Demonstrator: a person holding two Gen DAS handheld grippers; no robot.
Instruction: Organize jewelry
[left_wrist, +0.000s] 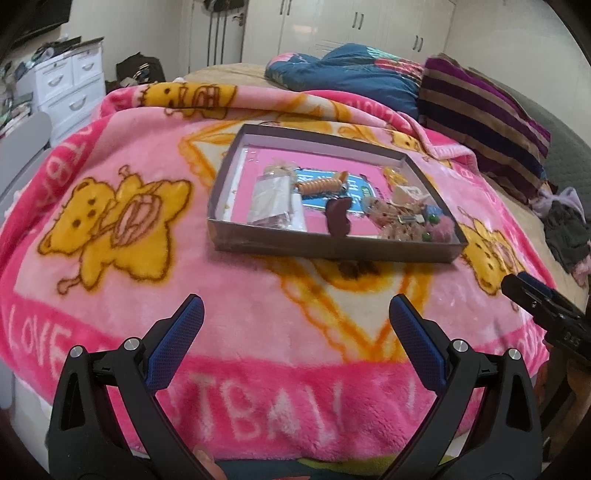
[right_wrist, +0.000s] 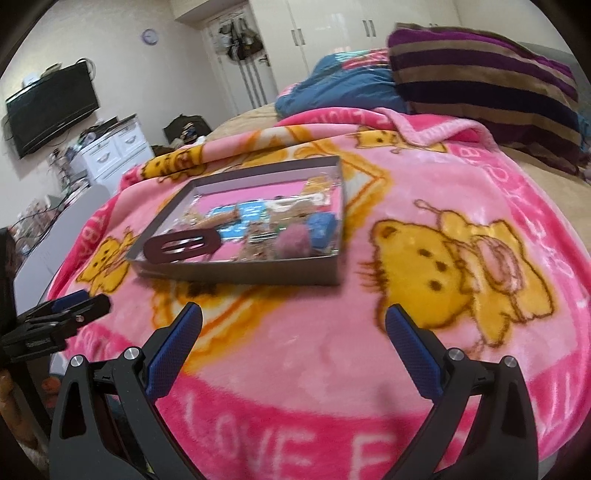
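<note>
The left tool (left_wrist: 295, 310) is hovering with its blue-padded fingers spread wide and nothing between them, low over the pink bear blanket (left_wrist: 122, 258) on the bed. The right tool (right_wrist: 293, 317) is standing just as wide apart and equally empty. In the left wrist view the right tool is showing at about 4 o'clock; in the right wrist view the left tool is showing at about 9 o'clock. Both are sitting short of the box, touching none of the jewelry.

Ahead of each tool, toward 12 o'clock, a shallow grey box (left_wrist: 332, 251) is lying on the blanket, holding everything that is visible of the jewelry. Inside, a dark maroon hair clip (left_wrist: 338, 218) is leaning by the near wall, an orange coiled piece (left_wrist: 319, 184) is resting toward the middle, a clear packet (left_wrist: 273, 199) is lying at the left, and a tangle of beads and small trinkets (left_wrist: 402, 218) is crowding the right-hand corner beside a pink pompom (left_wrist: 441, 227).

No jewelry is showing loose on the blanket, so everything is gathered in one container. Within it, though, the pieces are heaped and overlapping rather than sorted, so this could equally be a collected pile awaiting sorting or items just gathered in.
</note>
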